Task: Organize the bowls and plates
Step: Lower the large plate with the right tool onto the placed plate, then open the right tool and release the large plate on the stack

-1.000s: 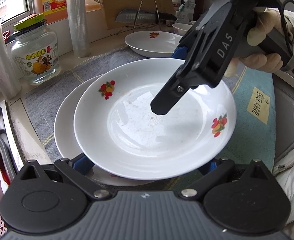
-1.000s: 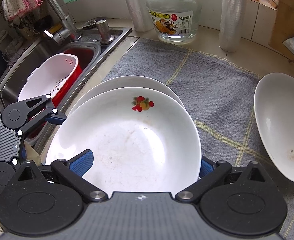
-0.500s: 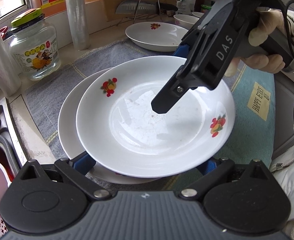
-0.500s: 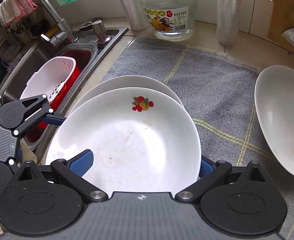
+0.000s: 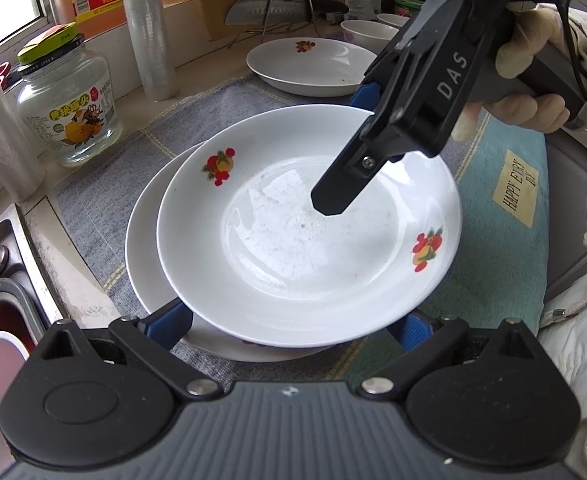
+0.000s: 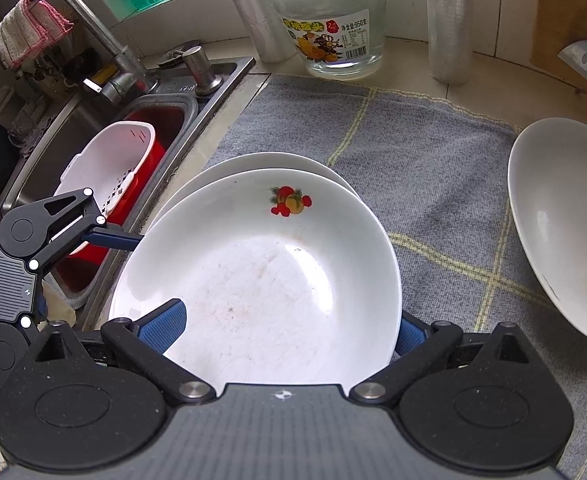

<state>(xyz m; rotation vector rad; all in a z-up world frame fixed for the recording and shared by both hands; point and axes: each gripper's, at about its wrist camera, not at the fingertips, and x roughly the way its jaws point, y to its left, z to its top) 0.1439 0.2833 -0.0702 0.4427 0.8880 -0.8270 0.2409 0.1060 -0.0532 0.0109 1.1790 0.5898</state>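
A white deep plate with fruit prints [image 5: 293, 240] [image 6: 261, 280] lies over a second white plate [image 5: 145, 248] [image 6: 253, 162], shifted to its right, on a grey mat [image 6: 413, 140]. My left gripper [image 5: 289, 328] is open wide, with both blue pads under the plate's near rim. My right gripper [image 6: 285, 330] is also open wide and straddles the opposite rim. Its upper finger [image 5: 345, 184] reaches over the plate's inside and the other goes beneath. I cannot tell whether the top plate rests on the lower one or on the fingers.
A third white plate [image 5: 313, 64] [image 6: 565, 232] sits farther along the mat, with white bowls [image 5: 367, 32] and a knife on a stand [image 5: 269, 8] behind it. A glass jar [image 6: 329, 28] stands by the wall. A sink holds a white basket [image 6: 109, 160].
The left wrist view has shifted slightly, so the far plate and bowls show more. Both grippers keep the same wide opening around the top plate.
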